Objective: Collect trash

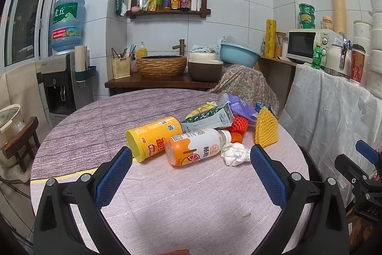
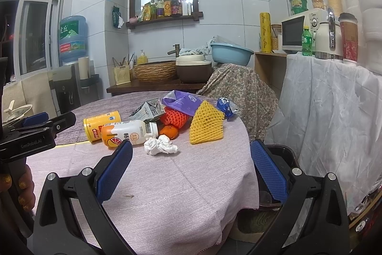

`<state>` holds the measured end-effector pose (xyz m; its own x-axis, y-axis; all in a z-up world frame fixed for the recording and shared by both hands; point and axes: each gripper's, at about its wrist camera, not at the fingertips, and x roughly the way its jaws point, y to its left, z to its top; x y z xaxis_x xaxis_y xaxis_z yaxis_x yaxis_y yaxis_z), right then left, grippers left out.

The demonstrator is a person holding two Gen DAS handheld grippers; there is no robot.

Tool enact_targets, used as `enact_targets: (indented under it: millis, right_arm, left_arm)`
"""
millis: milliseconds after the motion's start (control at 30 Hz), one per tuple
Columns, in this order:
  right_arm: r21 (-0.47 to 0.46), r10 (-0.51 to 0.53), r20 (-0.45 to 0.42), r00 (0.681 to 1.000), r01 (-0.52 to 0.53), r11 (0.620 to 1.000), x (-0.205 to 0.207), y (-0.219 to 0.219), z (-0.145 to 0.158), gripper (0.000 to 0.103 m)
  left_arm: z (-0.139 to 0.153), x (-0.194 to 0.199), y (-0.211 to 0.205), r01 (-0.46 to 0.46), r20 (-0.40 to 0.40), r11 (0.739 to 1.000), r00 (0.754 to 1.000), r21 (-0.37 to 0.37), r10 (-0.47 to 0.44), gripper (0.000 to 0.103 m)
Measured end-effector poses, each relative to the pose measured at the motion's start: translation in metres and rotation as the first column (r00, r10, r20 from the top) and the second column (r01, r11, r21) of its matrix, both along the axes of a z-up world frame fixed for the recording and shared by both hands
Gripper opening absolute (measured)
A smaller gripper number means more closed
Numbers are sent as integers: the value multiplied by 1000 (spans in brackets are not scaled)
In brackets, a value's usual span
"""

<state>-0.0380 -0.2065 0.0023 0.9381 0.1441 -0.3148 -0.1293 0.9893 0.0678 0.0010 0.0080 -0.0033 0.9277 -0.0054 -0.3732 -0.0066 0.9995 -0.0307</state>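
Note:
Trash lies in a pile on the round table (image 1: 167, 195): a yellow can (image 1: 152, 138) on its side, an orange-and-white bottle (image 1: 195, 147), a crumpled white tissue (image 1: 235, 153), a milk carton (image 1: 210, 120), yellow foam netting (image 1: 266, 127), orange netting (image 1: 237, 124), a purple bag (image 1: 238, 108) and a blue wrapper (image 2: 225, 106). My left gripper (image 1: 191, 161) is open and empty, just short of the bottle. My right gripper (image 2: 191, 159) is open and empty over the table's right edge, short of the tissue (image 2: 160, 146) and yellow netting (image 2: 206, 124).
A dark bin (image 2: 281, 159) stands on the floor below the table's right edge. A white-draped counter (image 2: 334, 111) with a microwave is at right. A cloth-covered chair (image 2: 236, 87) and a sink counter stand behind the table. A water dispenser (image 1: 64, 78) is at left.

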Motion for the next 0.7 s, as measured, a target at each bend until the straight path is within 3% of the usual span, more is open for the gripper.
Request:
enact_targets:
  millis: [700]
  right_arm:
    - [-1, 0, -4, 1000, 0, 1000, -1, 0, 1, 98]
  left_arm:
    - [0, 2, 0, -1, -3, 1000, 1000, 3, 1, 98]
